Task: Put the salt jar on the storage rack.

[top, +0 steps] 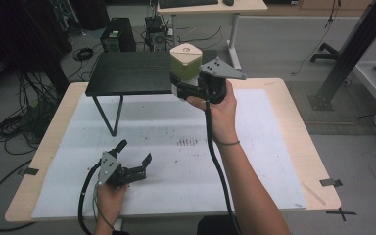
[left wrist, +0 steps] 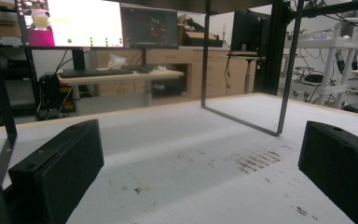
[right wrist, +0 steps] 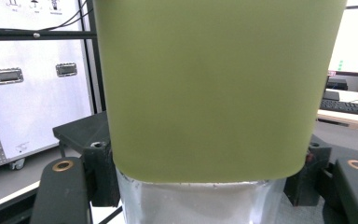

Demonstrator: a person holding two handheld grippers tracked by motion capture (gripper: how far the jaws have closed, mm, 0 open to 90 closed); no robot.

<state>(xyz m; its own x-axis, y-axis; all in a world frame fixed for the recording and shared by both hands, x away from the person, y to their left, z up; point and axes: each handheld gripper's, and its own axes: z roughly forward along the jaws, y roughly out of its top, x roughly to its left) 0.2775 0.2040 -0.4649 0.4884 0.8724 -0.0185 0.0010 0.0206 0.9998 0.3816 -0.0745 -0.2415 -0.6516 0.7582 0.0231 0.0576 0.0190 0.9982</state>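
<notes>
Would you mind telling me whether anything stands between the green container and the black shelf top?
Nothing visible does: the right gripper holds the green container at the black shelf top's right edge.

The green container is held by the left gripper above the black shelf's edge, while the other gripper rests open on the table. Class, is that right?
Not quite: the right gripper holds the green container, as the high view shows. The left gripper is the open one resting on the table; the black shelf part stands.
</notes>
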